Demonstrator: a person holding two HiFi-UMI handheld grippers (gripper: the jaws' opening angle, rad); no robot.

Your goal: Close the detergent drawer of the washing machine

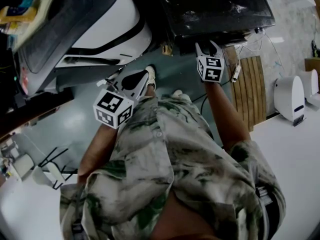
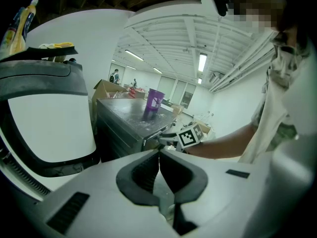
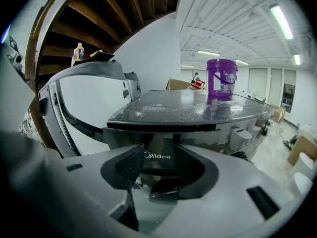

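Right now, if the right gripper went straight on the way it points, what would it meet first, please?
Probably the Midea-labelled drawer front of the dark washing machine, framed between the open jaws of the right gripper; how close it is, I cannot judge.

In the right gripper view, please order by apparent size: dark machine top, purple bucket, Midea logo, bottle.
1. dark machine top
2. purple bucket
3. Midea logo and bottle: look alike, unranked.

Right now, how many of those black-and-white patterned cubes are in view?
2. One cube rides on the left hand-held gripper, left of middle in the head view; the other cube sits on the right hand-held gripper, before the dark washing machine.
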